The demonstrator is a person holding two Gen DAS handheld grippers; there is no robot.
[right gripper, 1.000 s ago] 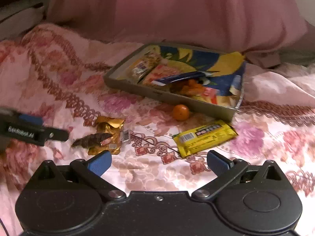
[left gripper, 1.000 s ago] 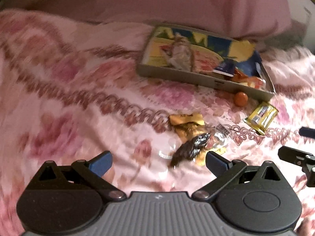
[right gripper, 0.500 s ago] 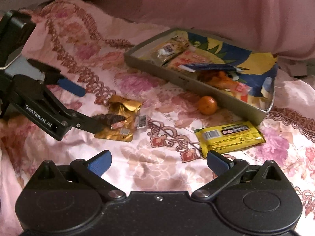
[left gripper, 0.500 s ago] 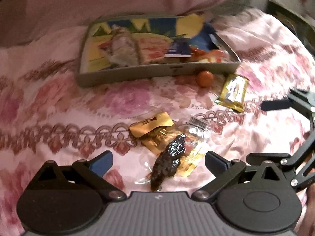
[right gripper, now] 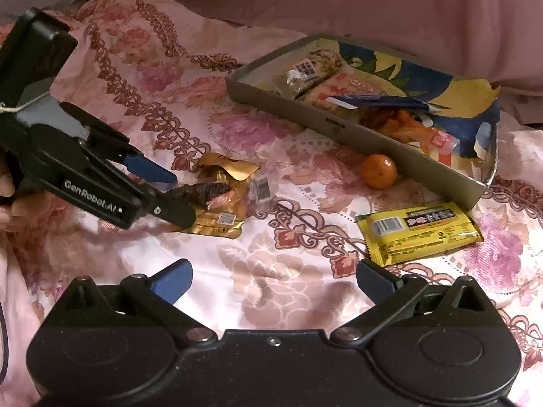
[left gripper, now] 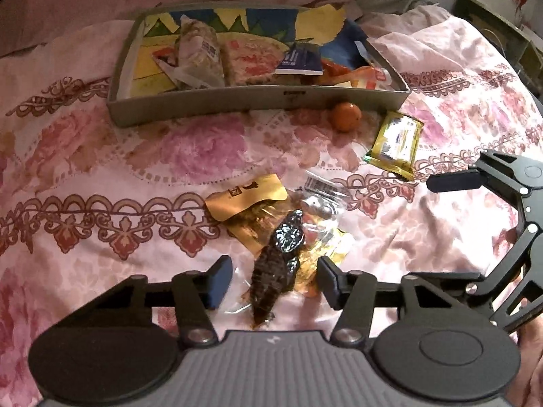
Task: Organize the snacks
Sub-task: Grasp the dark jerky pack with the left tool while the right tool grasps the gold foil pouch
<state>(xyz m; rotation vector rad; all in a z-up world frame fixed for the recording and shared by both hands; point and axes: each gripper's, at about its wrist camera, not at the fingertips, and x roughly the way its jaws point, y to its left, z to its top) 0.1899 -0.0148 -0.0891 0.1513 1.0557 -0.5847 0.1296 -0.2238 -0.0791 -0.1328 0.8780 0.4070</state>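
Two blue-padded left fingers (left gripper: 222, 279), just closing, flank a glossy, wrinkled dark snack (left gripper: 276, 268).

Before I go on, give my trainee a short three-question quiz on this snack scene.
1. True or false: the tangerine lies inside the tray.
2. What sits between the fingers of the left gripper? A) dark snack in clear wrap B) yellow bar C) tangerine
3. Fill in: the right gripper is ____, nothing between its fingers.

Key: 1 false, it lies on the bedspread beside the tray's front wall. 2 A; its jaws have just been closing around it, pads not yet touching. 3 open.
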